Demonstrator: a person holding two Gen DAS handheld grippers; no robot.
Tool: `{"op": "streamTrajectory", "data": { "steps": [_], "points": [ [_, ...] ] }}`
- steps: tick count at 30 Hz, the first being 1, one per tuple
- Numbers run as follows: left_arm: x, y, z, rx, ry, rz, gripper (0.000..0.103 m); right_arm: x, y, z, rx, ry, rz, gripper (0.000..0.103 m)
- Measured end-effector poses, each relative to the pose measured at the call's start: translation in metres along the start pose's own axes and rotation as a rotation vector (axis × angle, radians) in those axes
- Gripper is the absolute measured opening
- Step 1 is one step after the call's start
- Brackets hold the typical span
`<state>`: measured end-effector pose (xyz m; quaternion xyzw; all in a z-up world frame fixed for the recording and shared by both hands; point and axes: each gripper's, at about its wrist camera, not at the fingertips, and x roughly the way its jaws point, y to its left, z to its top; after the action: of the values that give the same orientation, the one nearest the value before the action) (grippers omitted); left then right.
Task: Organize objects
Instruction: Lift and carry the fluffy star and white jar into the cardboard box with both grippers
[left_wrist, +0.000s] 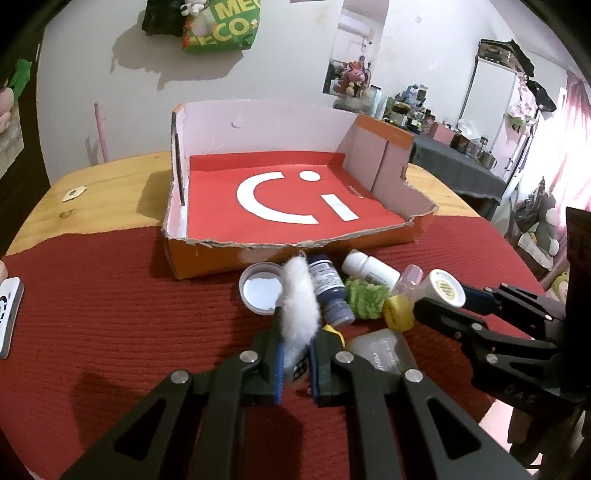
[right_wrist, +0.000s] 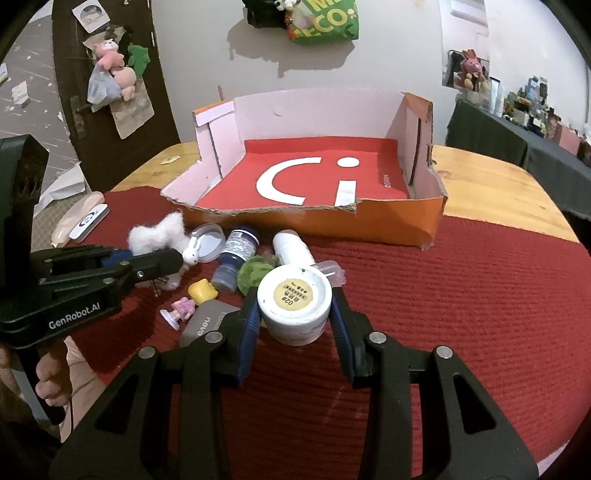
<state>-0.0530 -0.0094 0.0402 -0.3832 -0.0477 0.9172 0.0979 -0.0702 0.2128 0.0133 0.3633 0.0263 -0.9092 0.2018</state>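
Here the right tool pinches a white jar labelled "02#"; the left tool, marked "GenRobot.AI", pinches a fluffy white toy.

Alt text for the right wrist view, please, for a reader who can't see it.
The right gripper has its jaws closed on a white jar above a red mat, facing an empty orange cardboard tray. At left, the left gripper holds a fluffy white bunny toy beside small bottles.

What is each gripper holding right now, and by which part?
Left gripper: white fluffy toy, pinched at its lower end. Right gripper: white round jar, clamped across its sides.
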Motion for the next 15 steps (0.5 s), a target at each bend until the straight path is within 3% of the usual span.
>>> {"op": "streamTrajectory", "data": {
  "steps": [15],
  "points": [
    [-0.004,-0.002,0.007,-0.006,-0.017,-0.019,0.01,-0.002,0.009,0.019,-0.02,-0.036,0.039,0.035]
  ]
}}
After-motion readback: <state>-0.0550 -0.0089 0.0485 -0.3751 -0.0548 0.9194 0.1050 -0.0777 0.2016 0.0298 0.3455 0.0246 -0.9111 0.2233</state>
